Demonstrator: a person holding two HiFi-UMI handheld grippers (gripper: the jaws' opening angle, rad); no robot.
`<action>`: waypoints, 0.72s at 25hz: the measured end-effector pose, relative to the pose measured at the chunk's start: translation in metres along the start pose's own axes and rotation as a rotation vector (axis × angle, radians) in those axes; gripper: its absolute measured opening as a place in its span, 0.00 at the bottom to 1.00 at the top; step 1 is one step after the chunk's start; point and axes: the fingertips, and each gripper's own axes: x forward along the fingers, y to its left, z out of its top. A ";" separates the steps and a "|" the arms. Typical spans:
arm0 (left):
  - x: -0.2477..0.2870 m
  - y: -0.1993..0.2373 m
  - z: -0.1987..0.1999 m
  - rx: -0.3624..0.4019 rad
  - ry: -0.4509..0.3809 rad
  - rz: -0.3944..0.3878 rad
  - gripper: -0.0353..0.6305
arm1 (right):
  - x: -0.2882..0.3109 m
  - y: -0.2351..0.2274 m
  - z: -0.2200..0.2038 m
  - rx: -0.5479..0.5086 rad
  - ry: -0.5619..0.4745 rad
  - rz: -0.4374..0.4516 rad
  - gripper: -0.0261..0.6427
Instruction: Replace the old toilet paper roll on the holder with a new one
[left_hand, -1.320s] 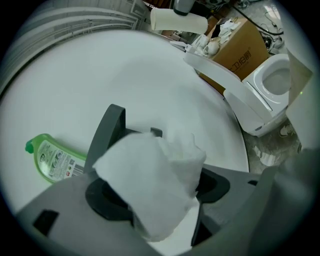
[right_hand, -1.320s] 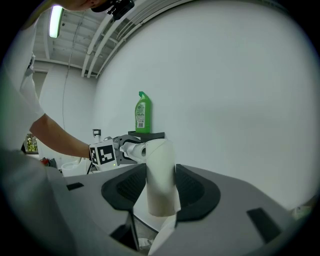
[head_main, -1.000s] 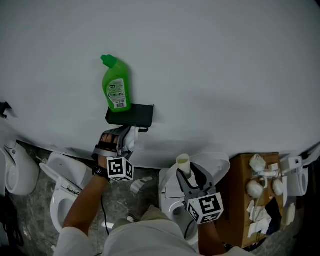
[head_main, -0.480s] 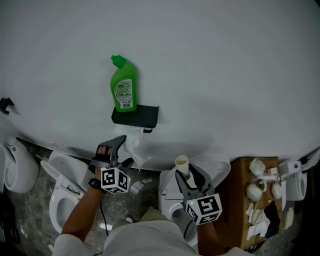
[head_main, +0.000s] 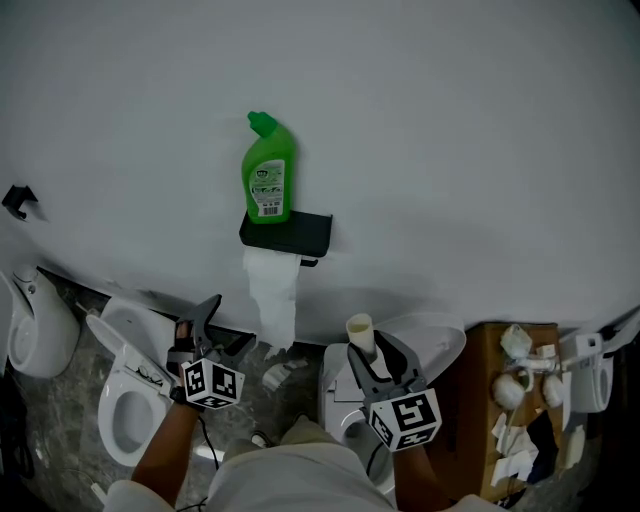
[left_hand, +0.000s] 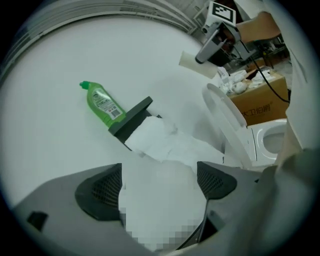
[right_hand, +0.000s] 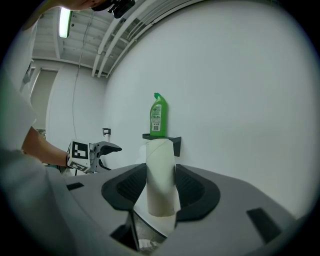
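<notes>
Our right gripper (head_main: 375, 354) pinches the bare cardboard tube (head_main: 360, 330) upright. The holder (head_main: 290, 232), its paper tail (head_main: 272, 295) hanging straight down, lies ahead and left of it. Our left gripper (head_main: 228, 322), just left of that tail and nearer, has just been opening and is spread wide, with nothing between its jaws.

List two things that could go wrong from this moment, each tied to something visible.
1. The green bottle stands on top of the holder; a bump there could topple it.
2. The right gripper pinches the bare cardboard tube over the open toilet; a slip could drop it in.
</notes>
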 end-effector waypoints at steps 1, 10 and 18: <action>-0.004 0.003 0.000 -0.038 -0.009 0.011 0.74 | 0.001 0.003 0.001 -0.004 0.000 0.006 0.31; -0.043 0.037 0.018 -0.484 -0.189 0.070 0.71 | 0.009 0.017 0.008 -0.028 -0.005 0.017 0.31; -0.067 0.062 0.008 -0.626 -0.215 0.101 0.34 | 0.016 0.031 0.014 -0.033 -0.012 0.022 0.31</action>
